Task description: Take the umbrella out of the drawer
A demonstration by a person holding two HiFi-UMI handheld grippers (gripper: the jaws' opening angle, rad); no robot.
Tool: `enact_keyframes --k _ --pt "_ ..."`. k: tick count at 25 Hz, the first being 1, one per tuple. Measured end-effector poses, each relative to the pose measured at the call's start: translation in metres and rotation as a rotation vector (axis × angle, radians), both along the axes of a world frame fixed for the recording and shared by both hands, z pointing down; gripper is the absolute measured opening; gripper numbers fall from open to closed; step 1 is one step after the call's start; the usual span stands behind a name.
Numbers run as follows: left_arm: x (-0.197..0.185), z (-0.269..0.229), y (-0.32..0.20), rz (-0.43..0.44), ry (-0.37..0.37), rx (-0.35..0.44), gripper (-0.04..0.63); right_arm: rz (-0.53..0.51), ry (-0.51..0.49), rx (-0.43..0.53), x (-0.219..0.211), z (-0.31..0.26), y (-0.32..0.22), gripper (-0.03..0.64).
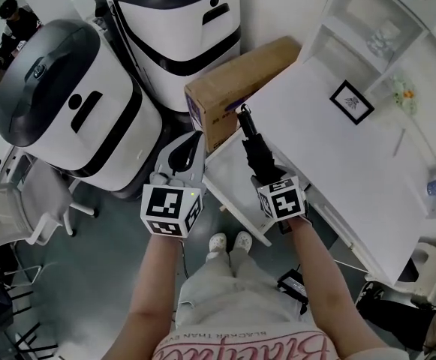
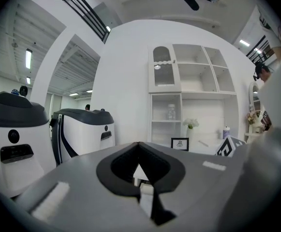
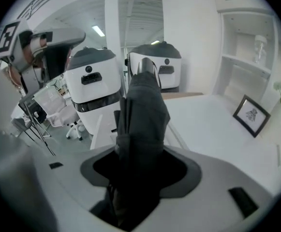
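Right tool (image 1: 263, 172) clamps a folded black umbrella (image 1: 249, 137), held in the air above the open white drawer (image 1: 231, 190) at the desk (image 1: 315, 133) edge. Left tool (image 1: 191, 142) is closed on nothing. Removal looks nearly done; next, the umbrella needs a clear resting spot. The drawer's visible part appears bare; the cardboard box (image 1: 240, 81) beside it is shut.

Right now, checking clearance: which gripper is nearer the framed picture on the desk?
Right. The right gripper, shut on the umbrella, is at the desk's front edge, across from the framed picture; the left gripper is farther off, past the desk's corner.
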State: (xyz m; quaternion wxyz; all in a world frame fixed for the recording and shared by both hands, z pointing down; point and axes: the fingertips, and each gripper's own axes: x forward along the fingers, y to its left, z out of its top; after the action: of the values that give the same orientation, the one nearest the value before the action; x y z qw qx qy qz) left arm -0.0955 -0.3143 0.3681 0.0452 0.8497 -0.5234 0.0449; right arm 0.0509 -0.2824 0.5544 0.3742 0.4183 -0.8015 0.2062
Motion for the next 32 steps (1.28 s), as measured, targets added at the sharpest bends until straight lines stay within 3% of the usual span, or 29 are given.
enact_keyframes --k 24,32 --pt "0.007 -0.061 0.001 0.015 0.003 0.133 0.008 0.039 -0.162 0.397 0.024 -0.174 -0.017 0.249" --pt "0.008 -0.082 0.003 0.021 0.01 0.188 0.008 0.103 -0.23 0.597 0.037 -0.238 -0.012 0.249"
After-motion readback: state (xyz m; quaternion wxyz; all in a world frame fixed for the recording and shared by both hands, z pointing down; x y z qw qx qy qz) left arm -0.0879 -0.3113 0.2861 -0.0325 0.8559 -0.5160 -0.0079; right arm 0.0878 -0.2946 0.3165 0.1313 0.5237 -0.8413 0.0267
